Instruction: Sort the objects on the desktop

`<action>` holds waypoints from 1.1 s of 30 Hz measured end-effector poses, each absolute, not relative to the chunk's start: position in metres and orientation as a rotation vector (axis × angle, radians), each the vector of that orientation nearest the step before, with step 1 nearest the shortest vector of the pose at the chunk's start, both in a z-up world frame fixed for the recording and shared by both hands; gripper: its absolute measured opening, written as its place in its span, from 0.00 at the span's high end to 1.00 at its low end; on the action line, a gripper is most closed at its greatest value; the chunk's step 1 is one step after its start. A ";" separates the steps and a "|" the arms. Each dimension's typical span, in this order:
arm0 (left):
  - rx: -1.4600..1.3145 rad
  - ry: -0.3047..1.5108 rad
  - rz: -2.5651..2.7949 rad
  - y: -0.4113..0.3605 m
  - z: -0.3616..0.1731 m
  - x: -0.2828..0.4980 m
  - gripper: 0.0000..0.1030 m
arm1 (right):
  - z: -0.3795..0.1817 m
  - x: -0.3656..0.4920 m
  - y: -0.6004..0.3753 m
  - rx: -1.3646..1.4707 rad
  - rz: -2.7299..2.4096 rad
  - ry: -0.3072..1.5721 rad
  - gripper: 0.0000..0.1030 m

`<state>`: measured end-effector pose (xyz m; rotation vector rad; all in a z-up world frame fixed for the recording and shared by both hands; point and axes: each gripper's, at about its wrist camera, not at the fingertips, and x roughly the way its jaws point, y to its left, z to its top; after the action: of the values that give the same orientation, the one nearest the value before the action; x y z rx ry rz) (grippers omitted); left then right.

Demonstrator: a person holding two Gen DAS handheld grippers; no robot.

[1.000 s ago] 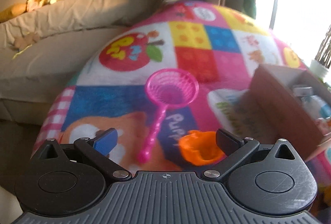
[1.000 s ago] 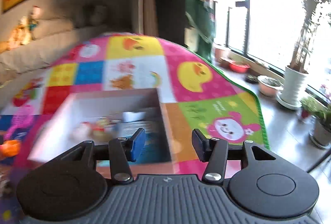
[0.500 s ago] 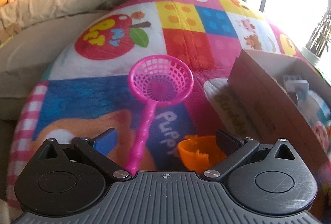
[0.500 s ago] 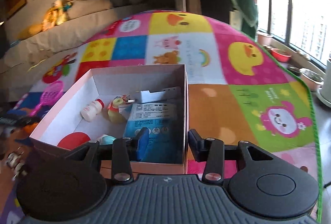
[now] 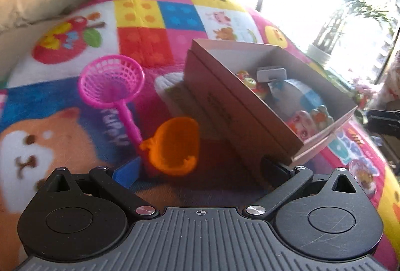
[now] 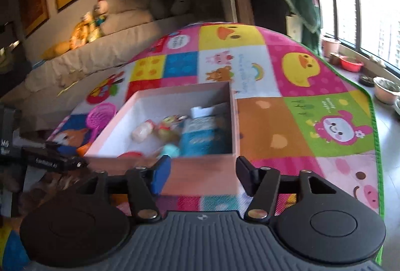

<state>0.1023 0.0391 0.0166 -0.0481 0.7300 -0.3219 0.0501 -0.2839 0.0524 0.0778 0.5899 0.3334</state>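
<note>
Left wrist view: left gripper (image 5: 200, 172) spread wide behind orange scoop (image 5: 175, 146); right gripper (image 6: 202, 174) opening, empty, before box (image 6: 200, 171).

Play mat (image 5: 160, 43), centre of the left wrist view: soft, napped cloth, matt, printed in bright squares. Pink scoop net (image 5: 112, 81), left of centre: glossy moulded plastic, open mesh bowl, ridged handle. Orange cup (image 5: 175, 146), lower centre: smooth translucent plastic, slight sheen. Box (image 5: 232, 116), right of centre: matt cardboard, brown outside, pale smooth lining. Left hand-held gripper (image 5: 200, 173), bottom of frame: black matt plastic, ribbed grey body, bright metal pivot pins. Sofa cover (image 6: 82, 58), upper left of the right wrist view: creased beige cloth, matt.
</note>
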 end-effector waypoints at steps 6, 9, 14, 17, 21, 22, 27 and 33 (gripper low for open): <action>-0.024 0.667 -0.223 0.039 0.030 0.081 0.00 | 0.043 0.028 -0.260 0.027 0.436 0.612 0.23; -0.032 0.674 -0.172 0.035 0.031 0.092 0.01 | 0.034 0.025 -0.247 0.006 0.443 0.629 0.23; -0.003 0.696 -0.131 0.030 0.022 0.121 0.25 | 0.027 0.017 -0.233 -0.033 0.463 0.640 0.23; 0.012 0.701 -0.137 0.030 0.017 0.125 0.36 | 0.026 0.009 -0.228 -0.093 0.459 0.628 0.22; 0.041 0.696 -0.160 0.029 0.016 0.113 0.46 | 0.024 0.007 -0.228 -0.117 0.457 0.630 0.22; 0.048 0.693 -0.166 0.030 0.017 0.107 0.46 | 0.024 0.008 -0.228 -0.117 0.457 0.633 0.22; 0.032 0.657 -0.190 0.034 0.035 0.072 0.46 | 0.021 0.015 -0.220 -0.139 0.446 0.657 0.22; -0.026 0.618 -0.326 0.019 0.058 0.016 0.46 | 0.017 0.016 -0.210 -0.158 0.469 0.685 0.26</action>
<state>0.0157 0.0188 0.0581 -0.0262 0.6181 -0.3257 0.0158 -0.2104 0.0173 -0.1584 0.6848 0.4685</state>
